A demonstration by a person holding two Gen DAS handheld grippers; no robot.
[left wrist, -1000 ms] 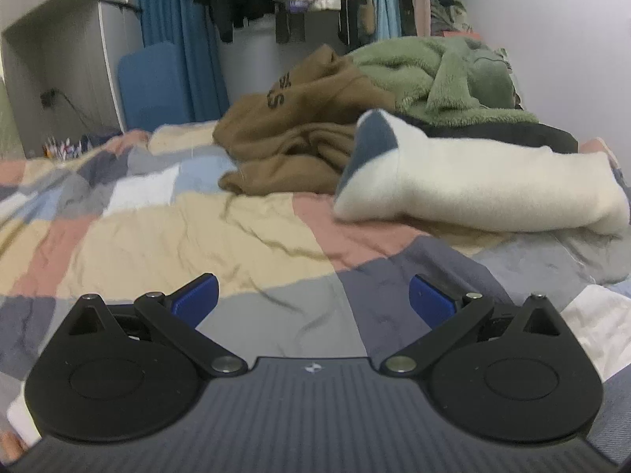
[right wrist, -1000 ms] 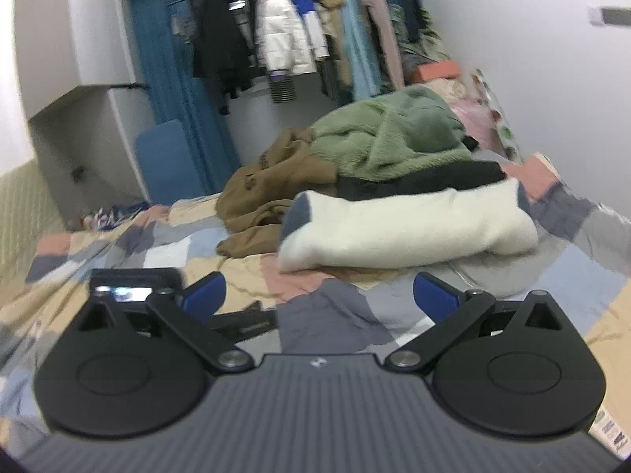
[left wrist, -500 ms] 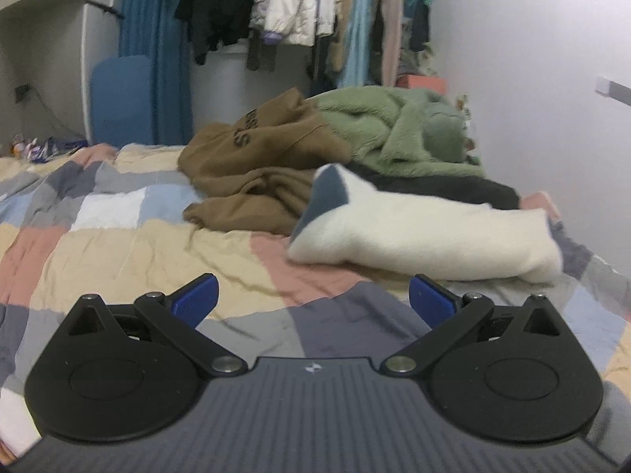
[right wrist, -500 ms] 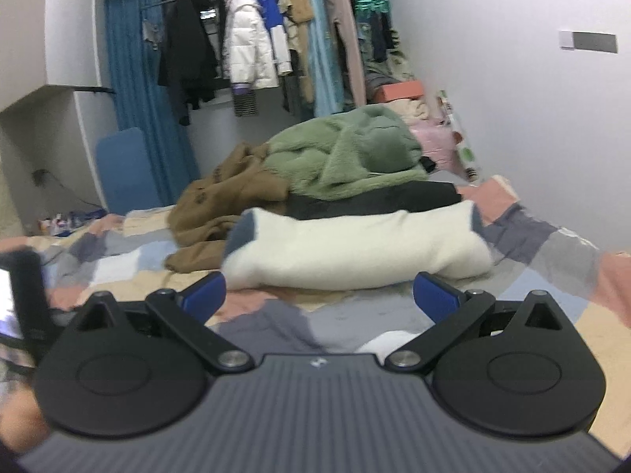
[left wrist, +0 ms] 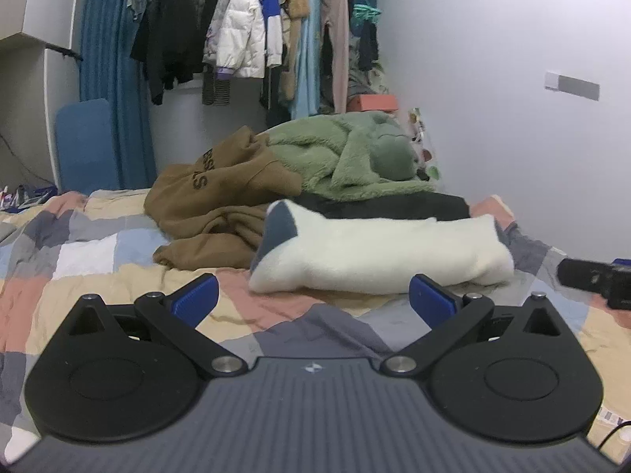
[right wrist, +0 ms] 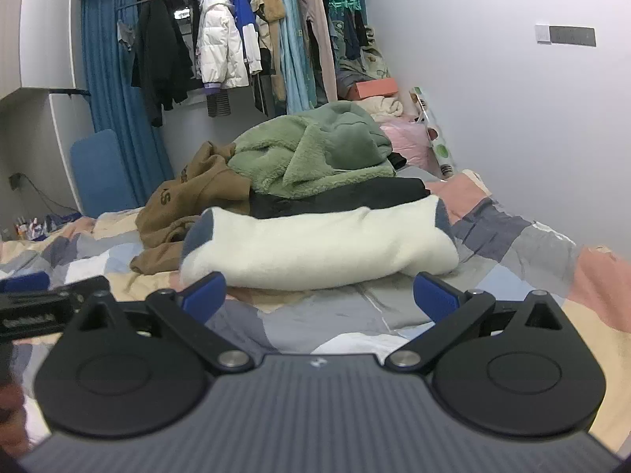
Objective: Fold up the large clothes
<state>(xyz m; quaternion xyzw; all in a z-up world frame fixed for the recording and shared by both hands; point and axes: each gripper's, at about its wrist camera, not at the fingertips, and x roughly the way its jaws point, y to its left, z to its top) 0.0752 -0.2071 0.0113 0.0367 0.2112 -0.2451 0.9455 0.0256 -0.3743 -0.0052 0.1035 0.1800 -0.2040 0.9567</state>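
Observation:
A folded cream fleece garment with grey cuffs (left wrist: 378, 252) (right wrist: 315, 252) lies across the patchwork bed. Behind it are a black garment (left wrist: 394, 205) (right wrist: 339, 197), a crumpled brown hoodie (left wrist: 221, 197) (right wrist: 185, 205) and a green fleece jacket (left wrist: 347, 161) (right wrist: 311, 149) in a heap. My left gripper (left wrist: 313, 295) is open and empty, held above the quilt just short of the cream garment. My right gripper (right wrist: 319, 293) is open and empty, also just short of it. The right gripper shows at the right edge of the left wrist view (left wrist: 595, 276); the left gripper shows at the left edge of the right wrist view (right wrist: 43, 303).
The patchwork quilt (left wrist: 79, 276) (right wrist: 532, 256) covers the bed. A rail of hanging clothes (left wrist: 252, 39) (right wrist: 236, 47) and a blue curtain (left wrist: 114, 79) stand at the far end. A white wall (left wrist: 512, 118) runs along the right. A blue board (left wrist: 83, 142) leans at the back left.
Both grippers have risen and tilted up, so more of the room and the clothes rail shows. Each gripper has come into the other's view. Both stay open.

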